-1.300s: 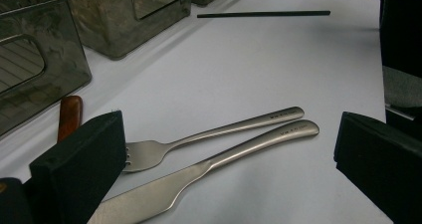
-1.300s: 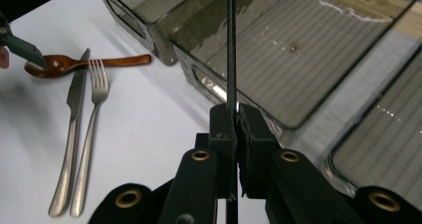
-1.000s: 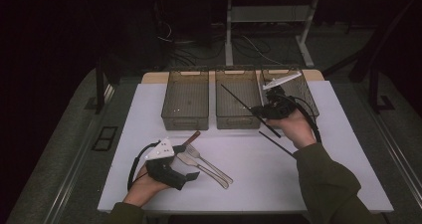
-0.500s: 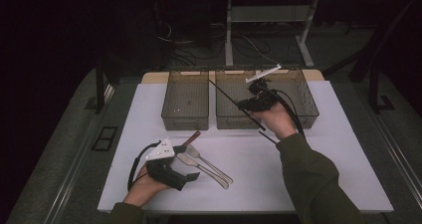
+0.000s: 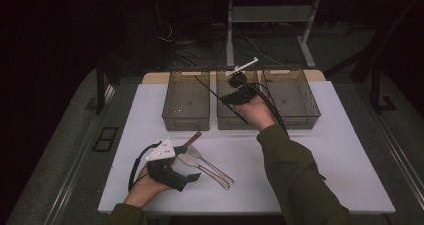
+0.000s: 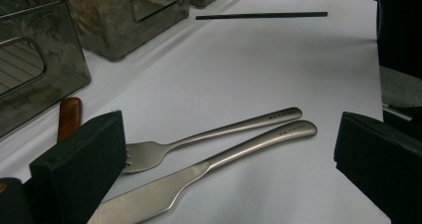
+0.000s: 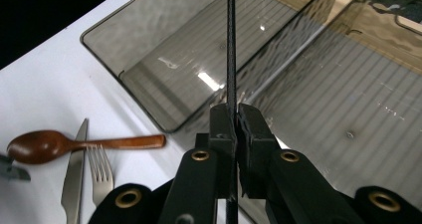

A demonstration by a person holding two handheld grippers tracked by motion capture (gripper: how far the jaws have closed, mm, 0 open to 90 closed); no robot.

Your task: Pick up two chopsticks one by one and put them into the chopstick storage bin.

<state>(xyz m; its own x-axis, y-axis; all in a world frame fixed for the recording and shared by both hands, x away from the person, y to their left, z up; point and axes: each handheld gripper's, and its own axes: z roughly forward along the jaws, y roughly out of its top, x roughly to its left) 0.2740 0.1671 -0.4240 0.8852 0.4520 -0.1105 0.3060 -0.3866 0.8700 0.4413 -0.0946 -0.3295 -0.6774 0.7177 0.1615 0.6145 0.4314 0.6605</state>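
High view: the right gripper [image 5: 236, 91] holds a black rod [image 5: 220, 98] over the middle bin [image 5: 223, 119]; its long ends could catch a bin wall. Left gripper view: fingers [image 6: 79, 164] wide above fork [image 6: 209, 137] and knife [image 6: 199, 171], open counter [image 6: 278, 69] beyond. Right gripper view: fingers [image 7: 251, 134] pinch the rod [image 7: 231, 45], which could pivot.

Handheld grippers and sleeves.
Each black gripper trails a black cable; the left gripper [image 5: 192, 176] carries a grey three-cornered plate, the right gripper [image 7: 234, 115] brass-ringed holes; both sleeves are olive green.
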